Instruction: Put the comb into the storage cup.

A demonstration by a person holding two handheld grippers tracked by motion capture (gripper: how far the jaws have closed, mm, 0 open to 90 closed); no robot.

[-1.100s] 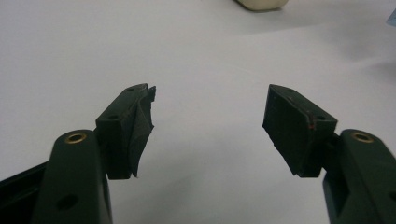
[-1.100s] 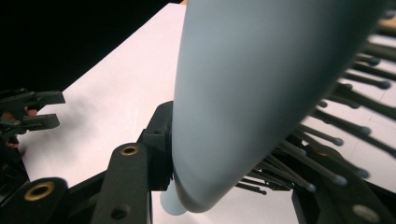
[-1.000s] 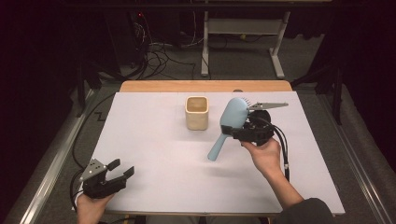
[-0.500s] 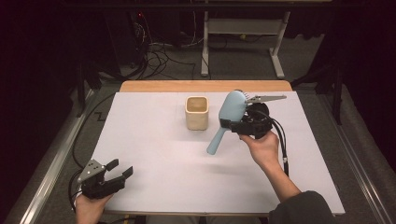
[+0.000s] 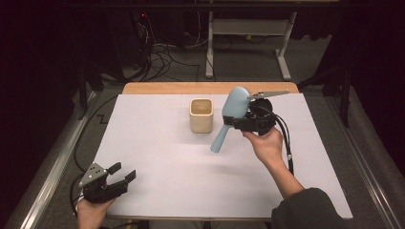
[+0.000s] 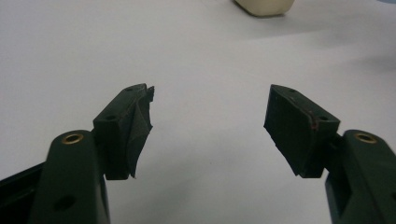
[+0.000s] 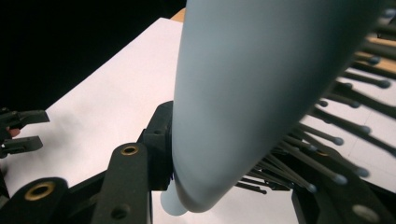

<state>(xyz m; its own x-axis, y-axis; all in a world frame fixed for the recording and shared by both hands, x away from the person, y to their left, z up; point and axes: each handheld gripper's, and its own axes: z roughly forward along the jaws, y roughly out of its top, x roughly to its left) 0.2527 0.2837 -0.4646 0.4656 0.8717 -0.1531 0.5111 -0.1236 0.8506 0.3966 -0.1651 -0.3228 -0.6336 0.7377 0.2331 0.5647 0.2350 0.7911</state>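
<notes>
Overhead light brightens the white table [image 5: 157,143]; surroundings stay dark. The hairbrush [image 7: 261,93] is blurred at close range. Soft shadows fall beneath objects. No glare.

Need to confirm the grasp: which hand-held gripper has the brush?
The right hand-held gripper, shut on the blue hairbrush beside the cup; the left hand-held gripper is open, empty.

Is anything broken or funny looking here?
A bit. On the left gripper, the tape on one pad is torn and peeling at its edge. The hairbrush, right gripper and cup look fine.
</notes>
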